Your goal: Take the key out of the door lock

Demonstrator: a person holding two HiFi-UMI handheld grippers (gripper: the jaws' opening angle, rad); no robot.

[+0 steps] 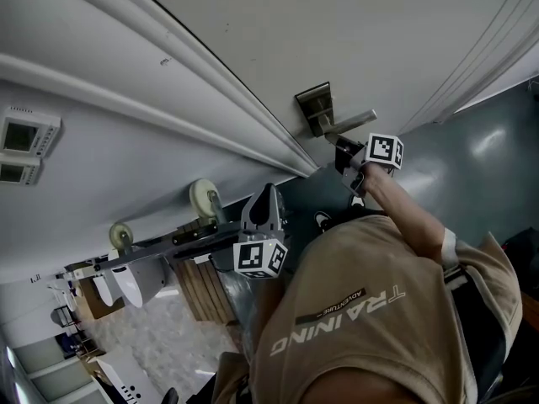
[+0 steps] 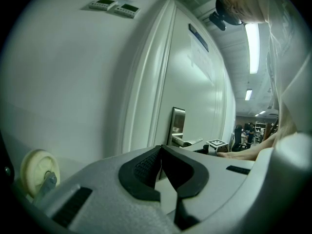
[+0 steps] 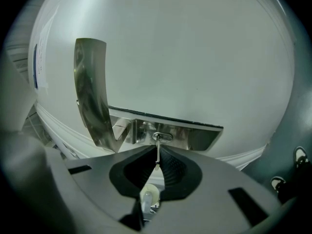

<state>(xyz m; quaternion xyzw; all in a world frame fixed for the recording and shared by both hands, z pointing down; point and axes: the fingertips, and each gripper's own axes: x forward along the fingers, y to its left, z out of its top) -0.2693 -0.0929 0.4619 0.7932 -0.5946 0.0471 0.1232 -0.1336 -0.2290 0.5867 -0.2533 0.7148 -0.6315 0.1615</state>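
The door (image 3: 195,57) fills the space beyond the right gripper (image 3: 156,151), with the lock plate (image 3: 195,136) just ahead of its jaws. These are pinched together on the key (image 3: 158,143), which sits in the lock. A straight pull along the keyway, without twisting, should free it. The left gripper (image 2: 162,152) hangs aside, its jaws together on nothing.

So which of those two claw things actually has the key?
The right gripper: its jaws are closed on the key, which is in the lock. The left gripper is held away from the door, jaws together on nothing.
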